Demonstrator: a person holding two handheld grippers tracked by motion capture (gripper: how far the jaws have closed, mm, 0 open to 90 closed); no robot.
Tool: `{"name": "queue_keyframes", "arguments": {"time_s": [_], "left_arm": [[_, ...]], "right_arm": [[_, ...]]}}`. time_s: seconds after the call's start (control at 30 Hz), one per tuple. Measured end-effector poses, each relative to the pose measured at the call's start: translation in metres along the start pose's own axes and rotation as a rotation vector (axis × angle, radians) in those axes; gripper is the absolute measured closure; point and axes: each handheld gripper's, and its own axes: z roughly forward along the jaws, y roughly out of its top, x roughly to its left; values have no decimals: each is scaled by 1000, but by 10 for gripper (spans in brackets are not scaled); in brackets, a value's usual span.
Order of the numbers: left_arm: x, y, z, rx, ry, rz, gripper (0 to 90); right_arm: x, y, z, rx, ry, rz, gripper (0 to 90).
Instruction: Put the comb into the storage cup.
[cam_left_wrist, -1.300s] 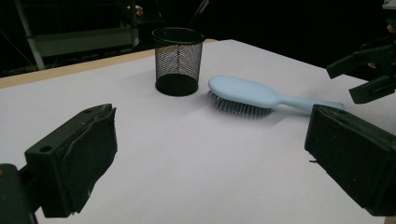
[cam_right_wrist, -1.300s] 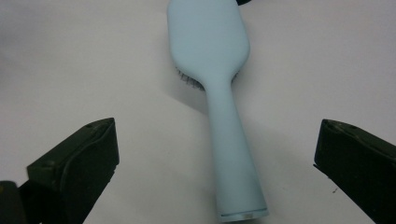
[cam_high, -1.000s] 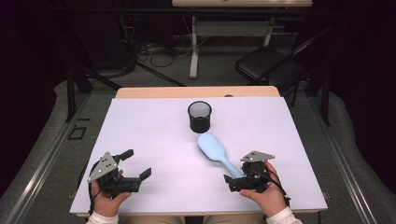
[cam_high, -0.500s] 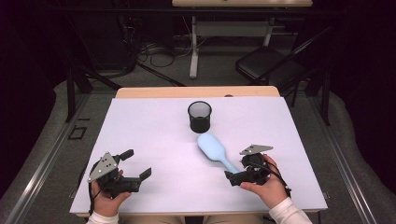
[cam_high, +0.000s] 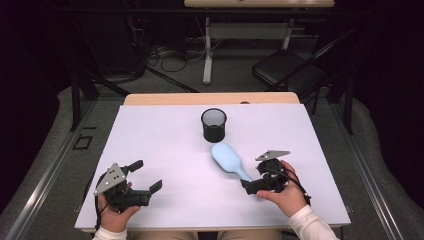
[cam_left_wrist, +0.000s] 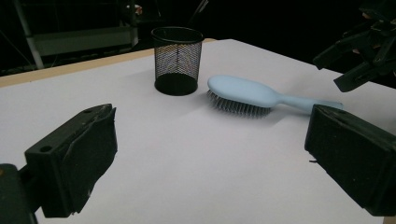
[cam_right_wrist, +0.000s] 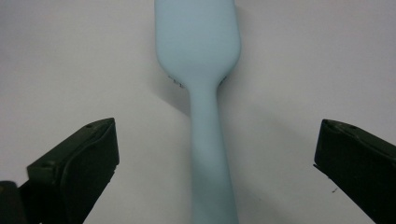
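My right gripper (cam_high: 254, 184) hangs spread wide over the handle of the pale blue plastic hairbrush (cam_high: 228, 160), whose handle runs up between the jaws in the right gripper view (cam_right_wrist: 205, 140), untouched. From my left gripper (cam_high: 145, 176), also spread and empty, I see the bristles facing down beside the black mesh cup (cam_left_wrist: 177, 59).

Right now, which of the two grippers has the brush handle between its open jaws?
The right gripper: the light blue hairbrush has its handle lined up between the spread jaws, untouched. The left gripper, also open, sits far off over bare table.
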Motion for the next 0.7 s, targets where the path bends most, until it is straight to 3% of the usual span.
{"name": "queue_keyframes", "arguments": {"time_s": [0.7], "left_arm": [[1,0,0,1,-3,1,23]], "right_arm": [[2,23,27,87,4,-43,0]]}}
